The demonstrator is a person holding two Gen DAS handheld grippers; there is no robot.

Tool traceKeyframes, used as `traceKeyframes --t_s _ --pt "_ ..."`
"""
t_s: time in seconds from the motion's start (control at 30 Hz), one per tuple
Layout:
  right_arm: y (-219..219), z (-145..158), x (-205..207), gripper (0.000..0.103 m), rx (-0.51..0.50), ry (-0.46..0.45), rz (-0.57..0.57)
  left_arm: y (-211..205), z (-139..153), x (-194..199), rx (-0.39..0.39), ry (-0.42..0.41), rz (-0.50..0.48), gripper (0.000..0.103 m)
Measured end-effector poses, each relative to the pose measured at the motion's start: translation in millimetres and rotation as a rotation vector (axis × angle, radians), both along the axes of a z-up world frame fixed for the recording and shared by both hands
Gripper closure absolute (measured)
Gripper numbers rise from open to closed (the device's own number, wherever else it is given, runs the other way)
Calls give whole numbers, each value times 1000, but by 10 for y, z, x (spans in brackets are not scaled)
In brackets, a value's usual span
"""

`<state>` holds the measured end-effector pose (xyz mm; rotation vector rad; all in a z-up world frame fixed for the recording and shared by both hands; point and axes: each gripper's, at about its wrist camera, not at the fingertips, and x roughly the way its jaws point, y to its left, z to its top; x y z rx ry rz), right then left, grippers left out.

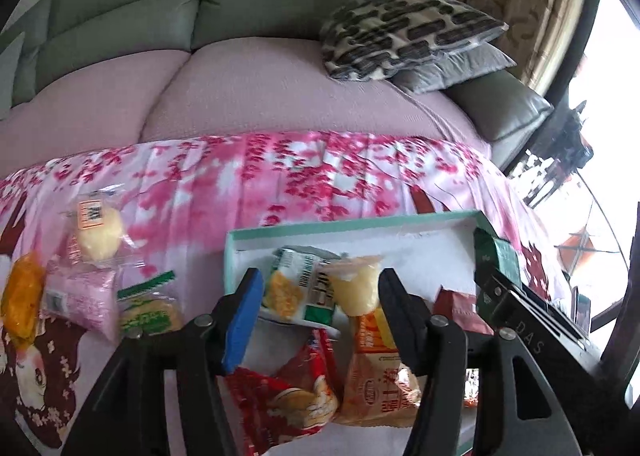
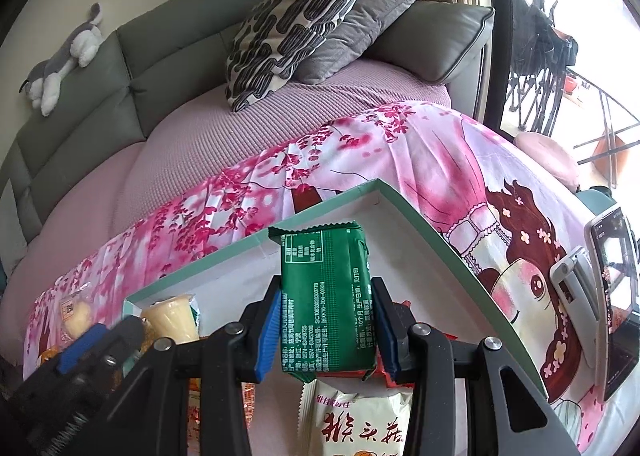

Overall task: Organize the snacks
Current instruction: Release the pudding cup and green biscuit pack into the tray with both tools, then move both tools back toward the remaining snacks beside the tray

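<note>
A white box with a teal rim (image 1: pixel 348 225) lies on the pink floral cloth and shows in the right wrist view too (image 2: pixel 412 211). In it are a green-and-white pack (image 1: pixel 298 288), a pale yellow snack (image 1: pixel 358 288), a red pack (image 1: pixel 296 396) and an orange pack (image 1: pixel 376 380). My left gripper (image 1: pixel 320 316) is open above these, holding nothing. My right gripper (image 2: pixel 326 330) is shut on a green packet (image 2: pixel 326 300), held over the box above a white pack (image 2: pixel 356 420). The green packet shows at the box's right in the left wrist view (image 1: pixel 498 254).
Loose snacks lie on the cloth left of the box: a yellow cake (image 1: pixel 98 232), an orange one (image 1: pixel 22 296), a pink pack (image 1: pixel 82 298) and a green-striped pack (image 1: pixel 150 310). A phone on a stand (image 2: pixel 612 296) is at the right. A sofa with pillows (image 2: pixel 296 23) is behind.
</note>
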<state>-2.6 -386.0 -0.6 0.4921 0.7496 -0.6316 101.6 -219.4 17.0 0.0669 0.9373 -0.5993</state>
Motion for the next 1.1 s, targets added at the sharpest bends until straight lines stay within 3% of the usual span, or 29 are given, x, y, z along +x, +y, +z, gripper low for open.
traceKeyframes --t_s 0.07,0.27,0.33,0.43,0.47,0.53,0.8,1.1 --pt "8 -3 2 58 1 3 5 61 12 42 6 4 40 30" --pt "32 16 14 56 -9 5 5 197 -17 135 79 -22 146 20" --pt "37 9 25 47 -8 15 6 239 -30 158 91 -27 174 18" --pt "50 -7 47 40 -7 30 13 312 -70 203 131 -40 235 5" --pt "57 -11 56 38 -9 37 15 338 -86 220 152 -50 258 4" --pt "73 -9 68 23 -18 48 17 389 -116 253 183 -62 295 3" --pt "173 21 98 4 -54 82 28 557 -177 327 228 -95 393 0" --pt "308 30 129 0 -74 136 40 614 -178 353 266 -112 420 0"
